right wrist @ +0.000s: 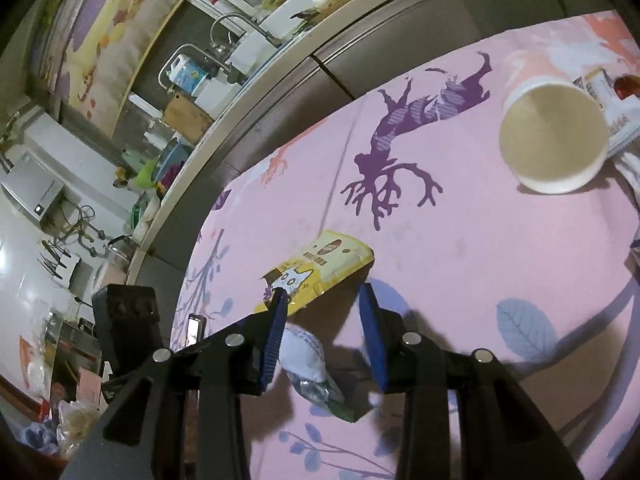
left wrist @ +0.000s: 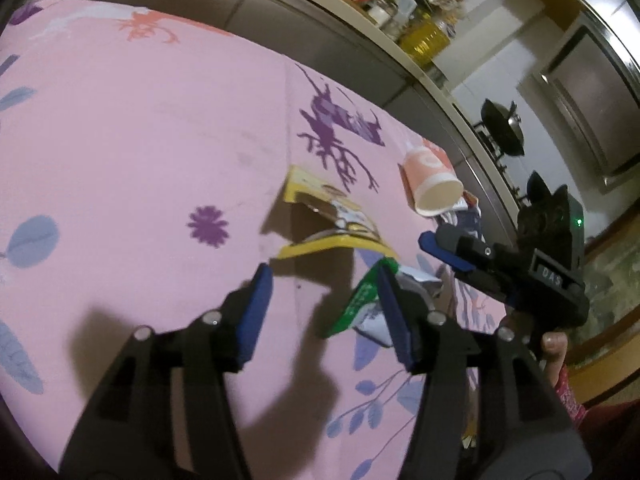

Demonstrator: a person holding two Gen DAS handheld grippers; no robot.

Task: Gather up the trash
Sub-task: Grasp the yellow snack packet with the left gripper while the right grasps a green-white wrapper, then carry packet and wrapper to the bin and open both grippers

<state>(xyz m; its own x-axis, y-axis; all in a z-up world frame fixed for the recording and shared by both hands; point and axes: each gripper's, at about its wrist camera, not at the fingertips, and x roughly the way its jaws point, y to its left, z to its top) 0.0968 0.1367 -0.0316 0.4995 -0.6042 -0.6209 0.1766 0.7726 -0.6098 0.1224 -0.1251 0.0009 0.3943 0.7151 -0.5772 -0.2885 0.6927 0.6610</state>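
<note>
Wrapper [left wrist: 360, 300] lies beside open left tool [left wrist: 320, 312].

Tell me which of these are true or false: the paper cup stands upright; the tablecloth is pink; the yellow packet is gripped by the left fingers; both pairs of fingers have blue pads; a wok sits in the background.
1. The paper cup stands upright. False: it lies on its side, its mouth open to the right wrist camera.
2. The tablecloth is pink. True.
3. The yellow packet is gripped by the left fingers. False: it lies on the cloth ahead of them, and nothing is between them.
4. Both pairs of fingers have blue pads. True.
5. A wok sits in the background. True.
</note>
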